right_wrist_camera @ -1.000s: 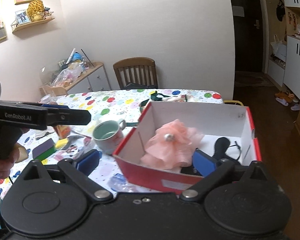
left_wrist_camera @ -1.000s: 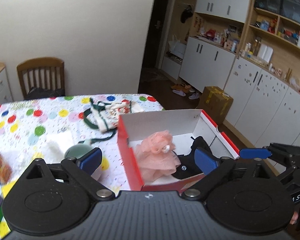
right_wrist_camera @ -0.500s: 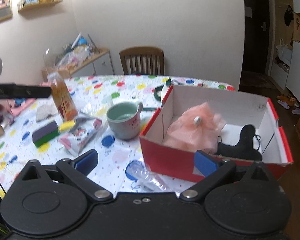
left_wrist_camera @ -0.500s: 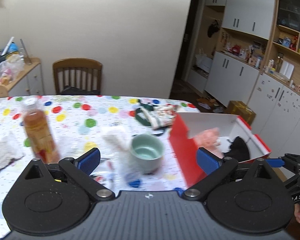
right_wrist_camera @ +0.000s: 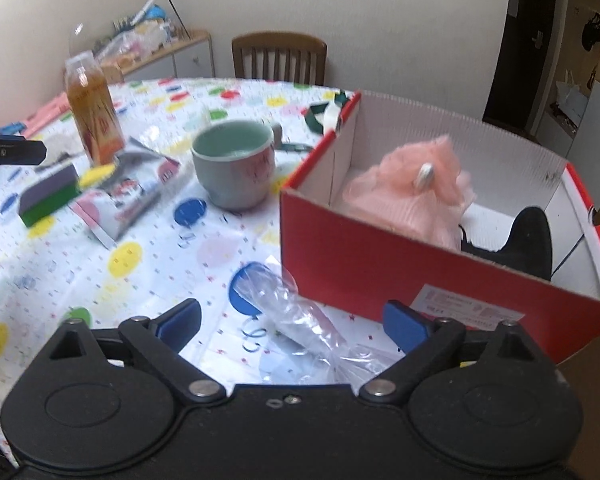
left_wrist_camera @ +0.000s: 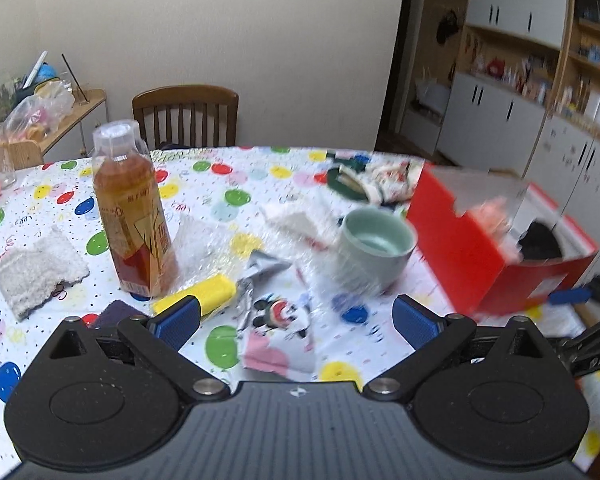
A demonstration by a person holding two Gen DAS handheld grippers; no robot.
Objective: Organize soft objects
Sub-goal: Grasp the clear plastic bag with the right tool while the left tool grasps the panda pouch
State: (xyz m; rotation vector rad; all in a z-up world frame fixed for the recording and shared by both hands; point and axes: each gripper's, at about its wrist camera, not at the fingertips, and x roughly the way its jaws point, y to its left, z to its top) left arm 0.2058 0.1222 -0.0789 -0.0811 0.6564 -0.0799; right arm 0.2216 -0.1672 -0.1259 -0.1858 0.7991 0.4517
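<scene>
A red box point(right_wrist_camera: 412, 256) stands on the table's right side; it also shows in the left wrist view point(left_wrist_camera: 476, 236). Inside lie a pink frilly fabric piece point(right_wrist_camera: 412, 184) and a black soft item point(right_wrist_camera: 528, 240). A white towel point(left_wrist_camera: 36, 268) lies at the left. A green and white cloth point(left_wrist_camera: 368, 184) lies behind the mug. My left gripper point(left_wrist_camera: 296, 322) is open and empty above a Mickey pouch point(left_wrist_camera: 280, 328). My right gripper point(right_wrist_camera: 292, 322) is open and empty over clear plastic wrap point(right_wrist_camera: 300, 328), in front of the box.
A tea bottle point(left_wrist_camera: 130, 212), a pale green mug point(left_wrist_camera: 374, 248), a yellow sponge point(left_wrist_camera: 204, 294) and a purple-green sponge point(right_wrist_camera: 50, 196) sit on the dotted tablecloth point(left_wrist_camera: 220, 200). A wooden chair point(left_wrist_camera: 186, 118) stands behind the table. Cabinets line the right wall.
My left gripper has swung left, away from the box, and now faces the bottle, mug and pouch. My right gripper has pulled back and lowered in front of the box.
</scene>
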